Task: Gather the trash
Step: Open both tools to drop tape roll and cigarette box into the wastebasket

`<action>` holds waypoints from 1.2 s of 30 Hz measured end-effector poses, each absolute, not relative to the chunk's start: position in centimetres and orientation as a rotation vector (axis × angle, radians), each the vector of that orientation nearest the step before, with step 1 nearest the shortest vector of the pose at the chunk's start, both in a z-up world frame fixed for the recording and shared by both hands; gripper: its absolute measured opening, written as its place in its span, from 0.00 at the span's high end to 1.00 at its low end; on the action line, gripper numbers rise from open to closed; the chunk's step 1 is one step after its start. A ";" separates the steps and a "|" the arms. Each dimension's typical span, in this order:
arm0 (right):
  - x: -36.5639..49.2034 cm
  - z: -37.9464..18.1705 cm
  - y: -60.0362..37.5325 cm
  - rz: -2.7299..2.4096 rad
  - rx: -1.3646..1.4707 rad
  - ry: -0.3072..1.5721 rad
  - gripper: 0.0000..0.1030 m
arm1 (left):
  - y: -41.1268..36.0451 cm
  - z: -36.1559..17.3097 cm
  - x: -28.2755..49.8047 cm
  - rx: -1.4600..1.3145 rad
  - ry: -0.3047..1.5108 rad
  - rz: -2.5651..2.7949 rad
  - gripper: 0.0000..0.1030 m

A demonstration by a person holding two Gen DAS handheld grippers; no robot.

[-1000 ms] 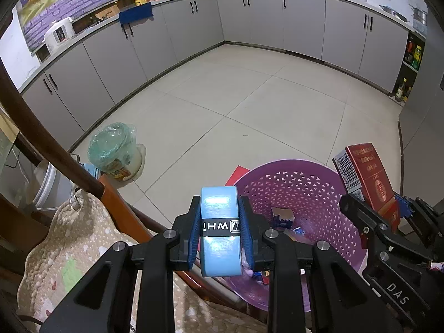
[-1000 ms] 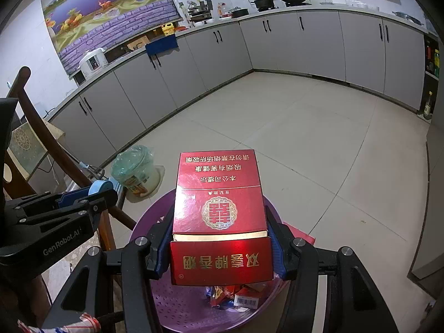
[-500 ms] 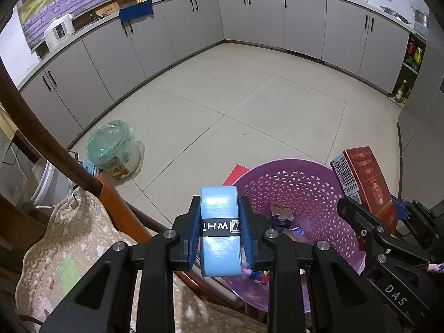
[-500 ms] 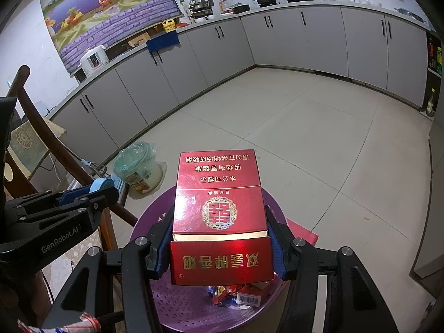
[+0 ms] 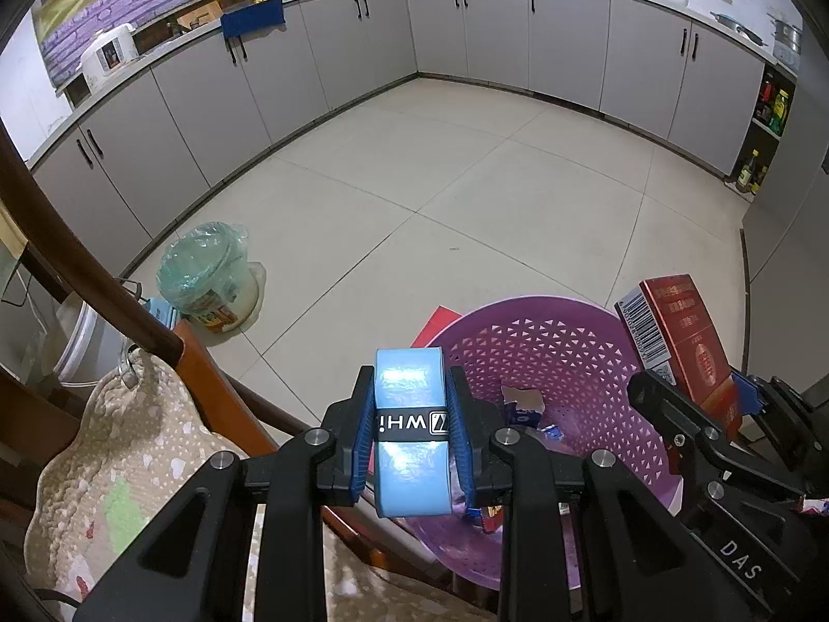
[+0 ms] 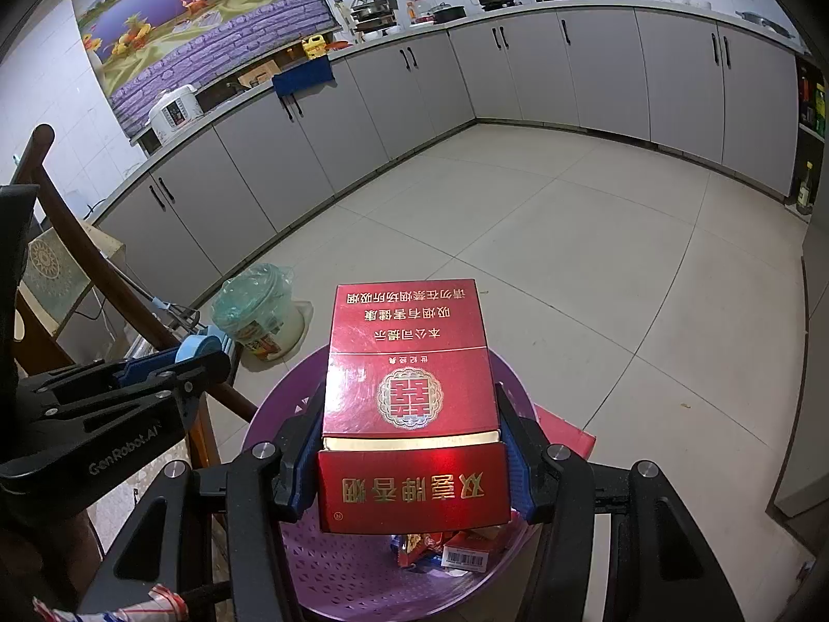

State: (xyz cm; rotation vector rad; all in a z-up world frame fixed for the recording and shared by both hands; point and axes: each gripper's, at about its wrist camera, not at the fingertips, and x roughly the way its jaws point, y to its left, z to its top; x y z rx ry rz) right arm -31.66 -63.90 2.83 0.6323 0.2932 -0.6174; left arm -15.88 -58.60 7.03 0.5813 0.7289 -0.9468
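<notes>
Two hand-held grippers hang over a purple basket (image 5: 549, 342) in a tiled kitchen. The fingers (image 5: 362, 446) of the left gripper (image 5: 412, 435) are clamped on a pale blue roll (image 5: 412, 430) wrapped with a black printed band, pressing it from both sides just above the basket's near rim. The fingers (image 6: 300, 466) of the right gripper (image 6: 412, 461) are clamped on a red carton (image 6: 409, 394) with gold lettering, tilted up and forward, with its far end over the basket. In the left view the same carton (image 5: 684, 342) stands at the basket's right edge, its barcode side showing.

Scraps of wrappers (image 6: 456, 549) and small packets lie in the bottom of the basket (image 6: 331, 570). A flat red sheet (image 5: 435, 324) sticks out from beneath its far side.

To the left, a dark wooden chair (image 5: 93, 280) with a patterned cushion (image 5: 119, 471) sits beside the basket. Farther out on the floor (image 5: 414, 197) a white bucket with a green plastic bag (image 5: 207, 269) stands near the grey cabinets (image 5: 207, 98). The desk above them carries a rice cooker (image 6: 173, 111), pots and a wok; a blue cloth (image 6: 303, 78) hangs over its edge.
</notes>
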 end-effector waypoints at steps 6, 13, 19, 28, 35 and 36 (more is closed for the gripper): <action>-31.6 2.8 -63.9 -0.616 0.633 0.294 0.41 | -58.8 6.6 -15.7 0.579 0.734 -0.949 0.76; -31.4 2.5 -63.8 -0.615 0.639 0.304 0.41 | -58.9 6.2 -15.4 0.573 0.751 -0.946 0.76; -31.0 2.8 -63.7 -0.613 0.638 0.312 0.41 | -59.0 5.9 -15.0 0.574 0.760 -0.949 0.76; -30.5 2.6 -64.0 -0.603 0.658 0.328 0.41 | -59.3 5.5 -14.4 0.559 0.782 -0.959 0.76; -30.3 2.6 -63.8 -0.603 0.655 0.340 0.39 | -59.0 6.0 -14.4 0.530 0.777 -0.990 0.43; -30.3 2.7 -63.7 -0.603 0.653 0.340 0.36 | -58.8 6.1 -14.5 0.524 0.772 -0.992 0.42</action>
